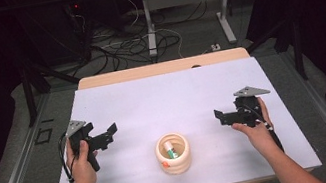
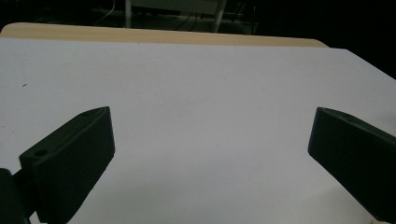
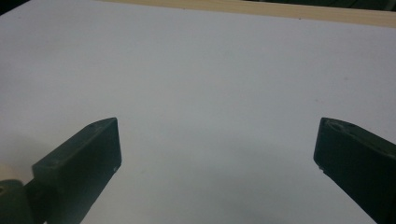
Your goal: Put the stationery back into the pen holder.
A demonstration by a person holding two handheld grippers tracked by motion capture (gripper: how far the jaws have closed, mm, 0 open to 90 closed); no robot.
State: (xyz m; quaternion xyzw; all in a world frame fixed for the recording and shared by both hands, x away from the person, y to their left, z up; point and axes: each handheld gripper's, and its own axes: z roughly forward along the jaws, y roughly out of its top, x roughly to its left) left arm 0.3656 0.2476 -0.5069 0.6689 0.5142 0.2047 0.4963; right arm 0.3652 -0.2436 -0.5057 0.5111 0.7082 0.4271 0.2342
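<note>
A cream ribbed cup [image 1: 175, 163] stands on the white table top [image 1: 167, 96], near the front edge at the middle. Inside it lies a white stick with a green end [image 1: 169, 149], and a small orange bit [image 1: 164, 164] shows on its left side. My left gripper [image 1: 110, 133] is held by a hand to the left of the cup, jaws wide apart and pointing toward the middle. In the left gripper view its jaws [image 2: 212, 114] frame bare white surface. My right gripper [image 1: 220, 117] hovers to the right of the cup, open, with nothing between its jaws [image 3: 219, 122].
A wooden strip [image 1: 162, 68] runs along the table's far edge. Beyond it, cables [image 1: 123, 48] and metal desk legs [image 1: 150, 28] lie on the floor. Dark curtains stand on both sides.
</note>
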